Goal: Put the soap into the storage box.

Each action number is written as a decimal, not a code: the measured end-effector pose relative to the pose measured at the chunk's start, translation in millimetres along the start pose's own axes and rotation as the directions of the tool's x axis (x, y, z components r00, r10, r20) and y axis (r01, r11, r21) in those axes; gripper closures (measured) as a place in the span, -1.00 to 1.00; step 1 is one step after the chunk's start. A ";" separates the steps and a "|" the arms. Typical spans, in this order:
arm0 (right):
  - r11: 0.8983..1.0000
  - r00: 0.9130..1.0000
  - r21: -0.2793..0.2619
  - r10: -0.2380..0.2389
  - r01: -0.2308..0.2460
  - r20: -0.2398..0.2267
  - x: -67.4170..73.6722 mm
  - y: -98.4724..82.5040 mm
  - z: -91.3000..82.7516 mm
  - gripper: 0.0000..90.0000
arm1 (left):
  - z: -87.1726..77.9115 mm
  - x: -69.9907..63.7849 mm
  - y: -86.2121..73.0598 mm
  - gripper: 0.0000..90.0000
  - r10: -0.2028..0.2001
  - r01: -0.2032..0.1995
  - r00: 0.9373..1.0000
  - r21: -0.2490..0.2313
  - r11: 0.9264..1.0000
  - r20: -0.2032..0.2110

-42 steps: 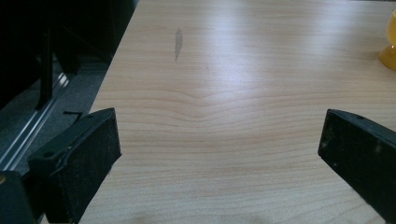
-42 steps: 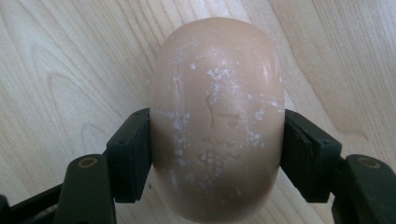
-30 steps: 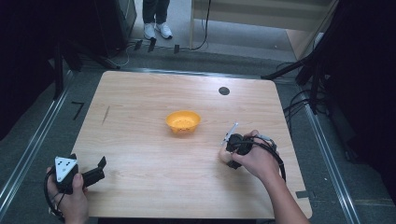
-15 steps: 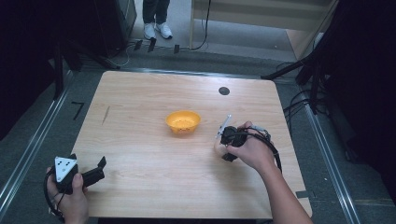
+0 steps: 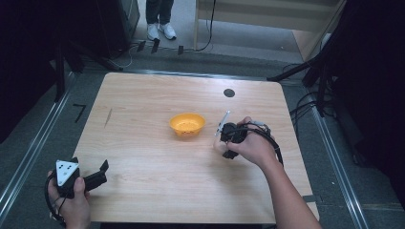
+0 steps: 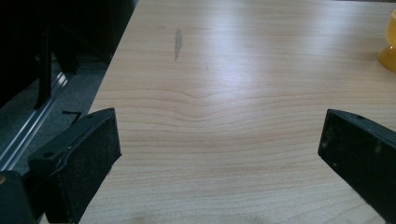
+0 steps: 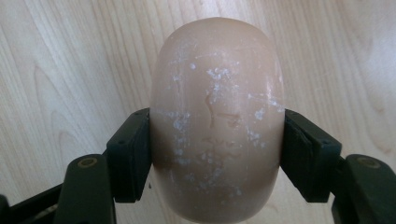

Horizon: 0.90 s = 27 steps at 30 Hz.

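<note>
A beige egg-shaped object (image 7: 217,79) with white scuffs sits between the jaws of my right gripper (image 7: 217,144), which is shut on its sides just above the wooden table (image 7: 60,60). From above, my right gripper (image 5: 225,138) hovers just right of a small orange bowl (image 5: 187,124) at the table's middle, and the hand covers the egg. My left gripper (image 5: 90,167) rests at the near left corner, open and holding nothing. Its jaws stand wide apart in the left gripper view (image 6: 219,144), with the bowl's edge (image 6: 390,46) at far right.
A black round mark (image 5: 229,93) lies on the table (image 5: 143,95) near its far edge, and a grey smudge (image 5: 108,117) at the left. Metal rails run along both sides. A person's legs (image 5: 160,19) stand beyond the far edge, near cables.
My right gripper has carried the egg-shaped object left and farther away, closer to the orange bowl. The left gripper has stayed put.
</note>
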State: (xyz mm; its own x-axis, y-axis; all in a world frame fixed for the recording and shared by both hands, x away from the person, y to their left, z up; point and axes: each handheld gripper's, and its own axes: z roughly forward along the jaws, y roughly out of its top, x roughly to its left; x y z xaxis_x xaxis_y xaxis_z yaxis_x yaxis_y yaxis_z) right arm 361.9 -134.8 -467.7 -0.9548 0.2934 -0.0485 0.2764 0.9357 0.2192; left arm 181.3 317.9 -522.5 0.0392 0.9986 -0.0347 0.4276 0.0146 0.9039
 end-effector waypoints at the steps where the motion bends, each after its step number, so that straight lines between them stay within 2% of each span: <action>1: 1.000 1.000 -0.007 -0.004 0.004 0.002 -0.8 2.0 -0.7 -0.25 | 0.0 0.1 0.0 -1.00 0.000 0.000 1.000 0.001 1.000 0.000; 16: 0.997 0.998 -0.019 -0.070 0.070 0.005 -7.4 29.3 -8.4 -0.25 | 0.2 0.4 0.1 -1.00 -0.001 0.001 1.000 0.002 1.000 0.004; 21: 0.995 0.995 0.000 -0.098 0.098 0.002 -9.1 34.0 -6.6 -0.25 | 0.0 0.4 0.1 -1.00 -0.001 0.001 1.000 0.002 1.000 0.004; 27: 0.994 0.994 -0.009 -0.106 0.106 -0.001 -12.5 42.0 -12.1 -0.25 | -0.1 0.7 0.2 -1.00 -0.002 0.002 1.000 0.002 1.000 0.004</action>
State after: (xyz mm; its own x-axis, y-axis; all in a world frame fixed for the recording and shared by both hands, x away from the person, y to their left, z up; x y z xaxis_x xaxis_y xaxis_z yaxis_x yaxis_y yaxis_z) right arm 384.2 -101.6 -446.1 -0.9787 0.1927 -0.0709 0.1729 0.9597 0.2217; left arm 181.3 318.5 -522.3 0.0418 0.9984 -0.0386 0.4295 0.0169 0.9029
